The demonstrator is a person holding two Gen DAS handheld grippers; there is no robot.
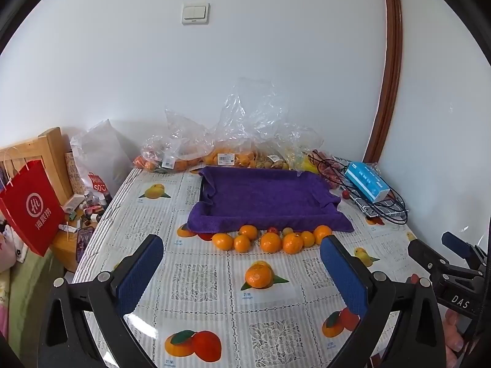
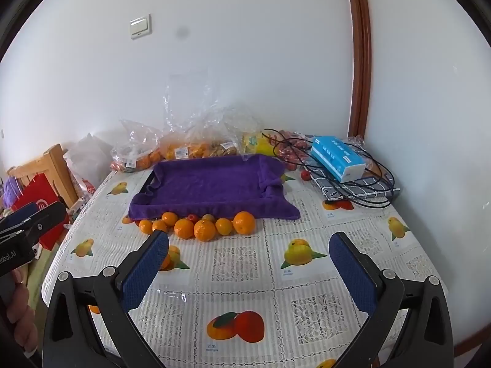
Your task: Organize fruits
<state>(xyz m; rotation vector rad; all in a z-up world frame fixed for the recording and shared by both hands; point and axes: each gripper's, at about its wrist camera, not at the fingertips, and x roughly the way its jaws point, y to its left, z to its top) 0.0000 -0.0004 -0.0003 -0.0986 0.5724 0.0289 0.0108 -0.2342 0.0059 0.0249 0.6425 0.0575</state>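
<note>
Two grippers hover above the near edge of a table (image 2: 307,316) covered in a fruit-print cloth, both angled down toward the middle; the left gripper (image 1: 242,254) has its blue pads spread wide with nothing between them, and the right gripper (image 2: 249,251) is likewise wide apart and empty.

One loose orange (image 1: 258,276) sits alone on the cloth, nearer the front edge, straight ahead of the left gripper, which looks lined up to take it first; a row of oranges (image 1: 270,239) with a couple of smaller red fruits lies just in front of the tray, touching one another, probably laid out there for easy picking.

Toward the back of the table sits a shallow tray (image 1: 264,199) lined with a purple towel that drapes over its rim, likely to cushion fruit; nothing is inside it yet.

Along the back edge against the wall stand clear plastic bags (image 1: 221,150); they hold more oranges and some paler fruit, with price labels showing.

At the back right corner a blue tissue box (image 2: 337,158) rests on a folded checked cloth, ringed by a black cable.
</note>
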